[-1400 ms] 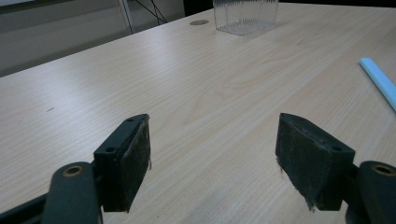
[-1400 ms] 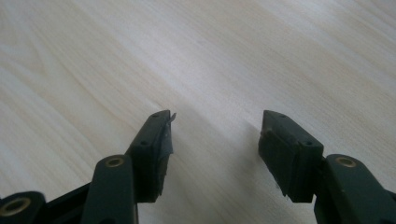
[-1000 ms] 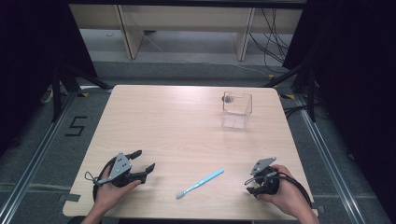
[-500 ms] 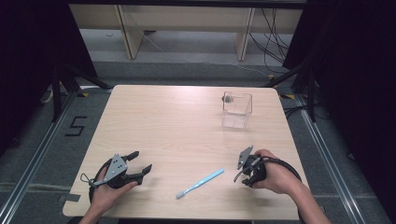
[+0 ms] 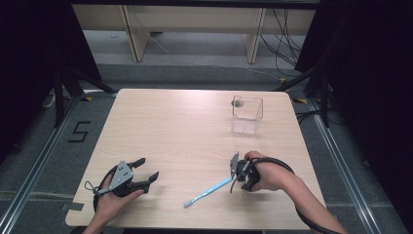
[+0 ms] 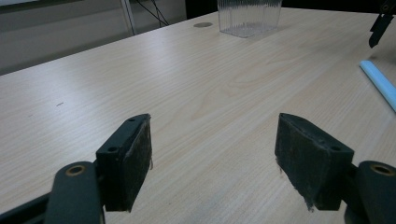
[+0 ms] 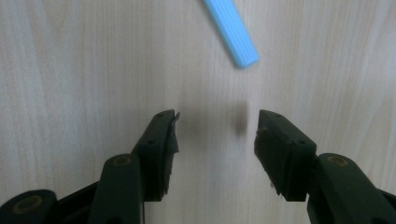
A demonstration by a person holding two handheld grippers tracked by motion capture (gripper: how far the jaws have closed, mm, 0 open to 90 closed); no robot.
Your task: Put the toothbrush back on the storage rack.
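Wood table (image 5: 185, 126), near edge: light-blue toothbrush (image 5: 208, 189) lying diagonal, handle end up-right, just ahead of right gripper (image 7: 217, 128). Jaws partly open, just been closing, nothing between. Left gripper (image 5: 148, 168) open, empty, farther off.

Light wooden table (image 5: 185, 126).
Bore a blue toothbrush (image 5: 208, 190) near the front edge, a clear box (image 5: 247, 115) farther back.
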